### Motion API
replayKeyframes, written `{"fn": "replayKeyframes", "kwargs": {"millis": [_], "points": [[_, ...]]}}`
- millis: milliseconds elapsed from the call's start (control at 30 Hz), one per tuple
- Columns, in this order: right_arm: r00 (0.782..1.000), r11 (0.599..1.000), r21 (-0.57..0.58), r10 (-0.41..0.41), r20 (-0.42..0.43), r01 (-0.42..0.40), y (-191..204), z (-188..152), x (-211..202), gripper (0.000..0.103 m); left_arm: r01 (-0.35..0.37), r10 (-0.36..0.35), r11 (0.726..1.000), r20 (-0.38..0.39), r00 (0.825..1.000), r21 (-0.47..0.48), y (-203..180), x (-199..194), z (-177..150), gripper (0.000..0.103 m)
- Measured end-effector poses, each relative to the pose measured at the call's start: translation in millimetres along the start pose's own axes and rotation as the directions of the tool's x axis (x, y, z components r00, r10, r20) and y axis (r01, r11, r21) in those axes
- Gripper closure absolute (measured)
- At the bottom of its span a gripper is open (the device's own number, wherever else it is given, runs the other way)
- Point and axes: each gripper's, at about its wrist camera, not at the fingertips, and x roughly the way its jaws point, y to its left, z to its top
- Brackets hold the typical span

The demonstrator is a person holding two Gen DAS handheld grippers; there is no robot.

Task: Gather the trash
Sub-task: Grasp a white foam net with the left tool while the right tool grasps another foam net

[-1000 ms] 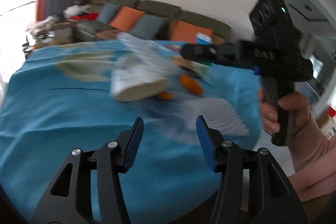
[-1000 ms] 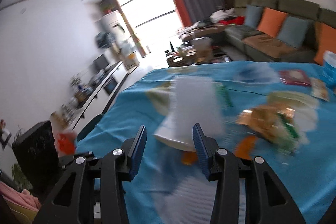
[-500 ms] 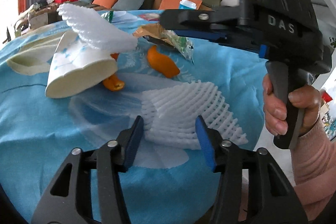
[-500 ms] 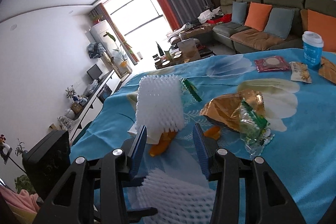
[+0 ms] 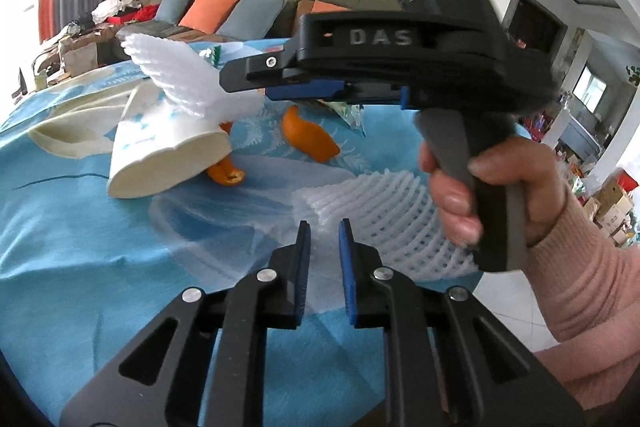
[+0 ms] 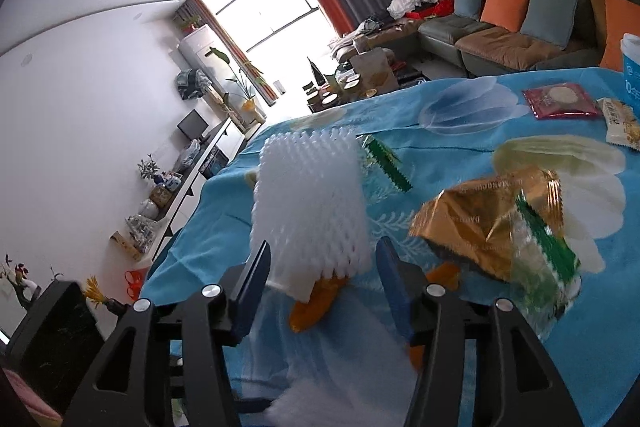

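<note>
The surface wears a bright blue cloth with pale white and cream flower prints. White foam netting is ribbed in a mesh pattern. Orange peel lies near a white paper cup. A gold wrapper shines; sofa cushions alternate orange and grey-blue.

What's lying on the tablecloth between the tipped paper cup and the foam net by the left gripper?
In the left wrist view, a small orange peel lies between the paper cup and the foam net; otherwise bare blue tablecloth.

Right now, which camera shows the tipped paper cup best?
The left wrist view: the paper cup lies on its side, whole and sharp. In the right wrist view the foam net hides nearly all of it.
</note>
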Motion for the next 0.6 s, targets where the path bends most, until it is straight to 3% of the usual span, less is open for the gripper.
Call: {"fn": "replayKeyframes", "kwargs": {"millis": [167,433,600], "points": [[1.0,1.0,0.022,0.005,-0.024,-0.005,-8,10,14,0.048,-0.013,0.014,1.0,0.038,0.999,-0.024,12,-22,-5,0.089],[0.994,0.992,0.087,0.092,-0.053,-0.087,-18,7,23,0.049,-0.059,0.063,0.997,0.076,0.995,-0.059,30,-44,-11,0.089],[0.993,0.992,0.074,0.11,-0.044,-0.106,-12,5,22,0.08,-0.09,0.099,0.991,0.089,0.991,-0.099,44,-62,-17,0.089]]}}
